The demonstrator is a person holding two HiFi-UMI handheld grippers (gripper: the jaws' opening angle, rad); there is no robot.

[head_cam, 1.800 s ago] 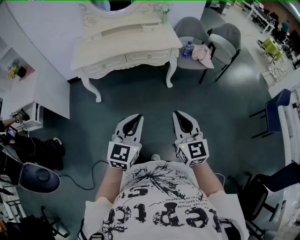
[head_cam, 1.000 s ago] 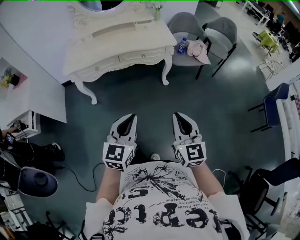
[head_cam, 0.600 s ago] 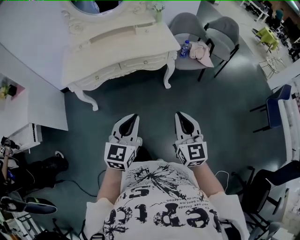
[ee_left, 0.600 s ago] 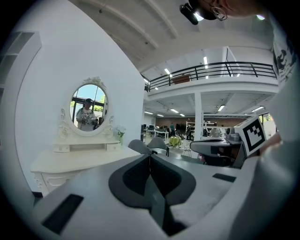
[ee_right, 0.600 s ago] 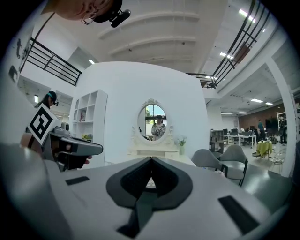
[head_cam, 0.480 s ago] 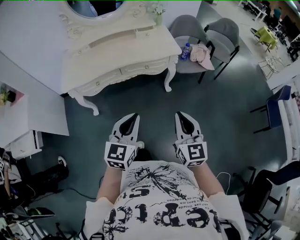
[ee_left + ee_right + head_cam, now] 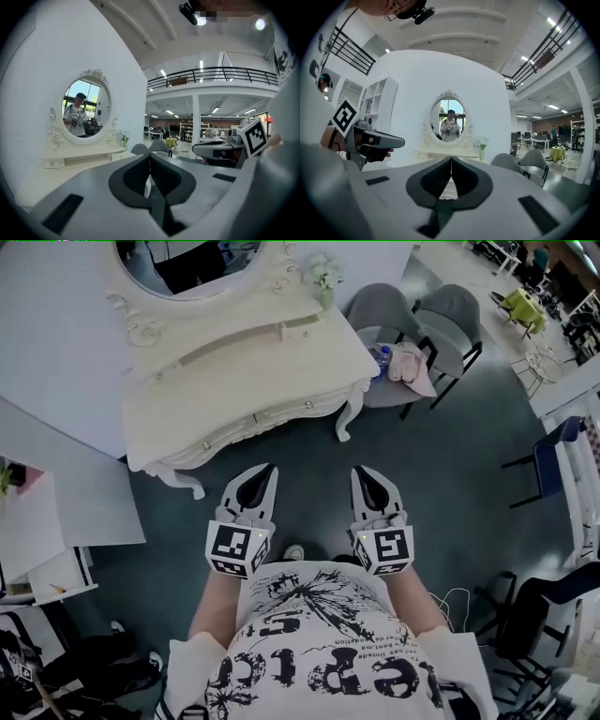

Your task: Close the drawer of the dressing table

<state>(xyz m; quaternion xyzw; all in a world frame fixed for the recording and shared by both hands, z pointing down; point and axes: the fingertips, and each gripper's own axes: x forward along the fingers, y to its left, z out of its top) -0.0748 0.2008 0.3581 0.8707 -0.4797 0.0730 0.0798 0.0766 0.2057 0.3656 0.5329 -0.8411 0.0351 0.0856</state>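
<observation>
Both claws, left claw (image 7: 266,470) and right claw (image 7: 360,472), are pressed together and empty, short of the dressing table (image 7: 234,381); its small upper drawer (image 7: 298,327) seems ajar and wants reaching, then pushing in.

On the dressing table (image 7: 234,381): mirror (image 7: 187,263) at the back of its tabletop, flower vase (image 7: 325,282) at its back right corner, drawer fronts (image 7: 272,418) along its near edge. Right of it: two chairs (image 7: 389,306) side by side, the nearer seat carrying a bottle (image 7: 381,356) with a cloth (image 7: 412,367) just beside it; left of it, a shelf unit (image 7: 47,559). In front of it, over the floor (image 7: 450,484): left tool (image 7: 269,468) and right tool (image 7: 358,472) side by side, near but apart from its near edge, both pointing toward it.
</observation>
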